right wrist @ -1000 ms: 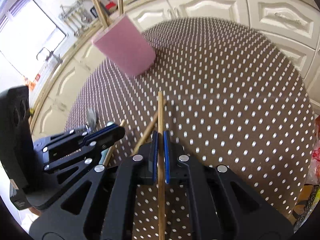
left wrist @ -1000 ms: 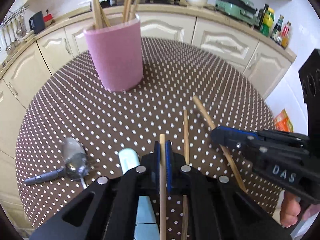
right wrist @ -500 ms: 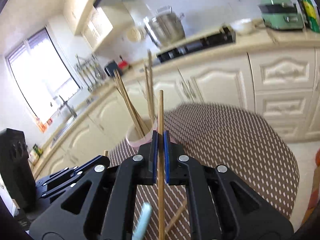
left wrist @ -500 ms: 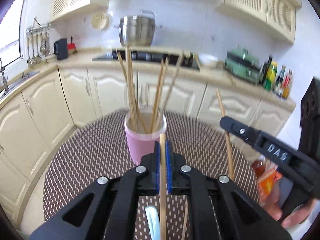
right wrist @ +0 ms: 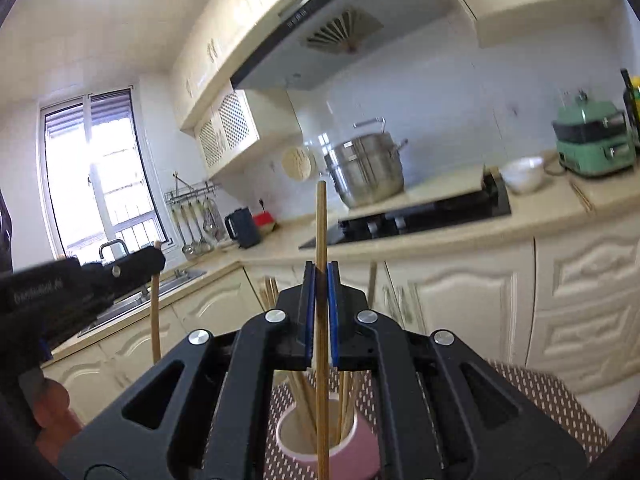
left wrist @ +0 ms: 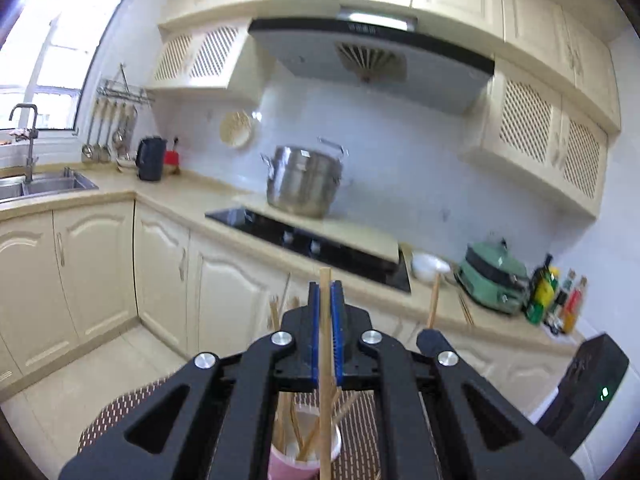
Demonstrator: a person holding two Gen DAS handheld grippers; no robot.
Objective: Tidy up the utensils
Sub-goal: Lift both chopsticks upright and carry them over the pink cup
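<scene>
Each gripper is shut on a wooden chopstick held upright. In the left wrist view my left gripper [left wrist: 325, 286] clamps a chopstick [left wrist: 325, 400] whose lower end hangs over the pink cup [left wrist: 280, 466], which holds several chopsticks. The right gripper's finger [left wrist: 434, 342] with its chopstick [left wrist: 434, 300] shows at the right. In the right wrist view my right gripper [right wrist: 321, 270] grips a chopstick [right wrist: 321, 220] above the same pink cup [right wrist: 360, 452]. The left gripper [right wrist: 120, 268] and its chopstick [right wrist: 155, 312] appear at the left, with a person's hand [right wrist: 52, 408] below.
The cup stands on a brown polka-dot round table [right wrist: 560, 400]. Behind it run cream kitchen cabinets [left wrist: 100, 264], a hob [left wrist: 312, 240] with a steel pot [left wrist: 304, 184], a sink [left wrist: 48, 184], a green appliance [left wrist: 494, 278] and bottles [left wrist: 556, 300].
Both grippers rose from just above the table to well over the pink cup and tilted up toward level, each carrying its chopstick, which now hangs upright above the cup.
</scene>
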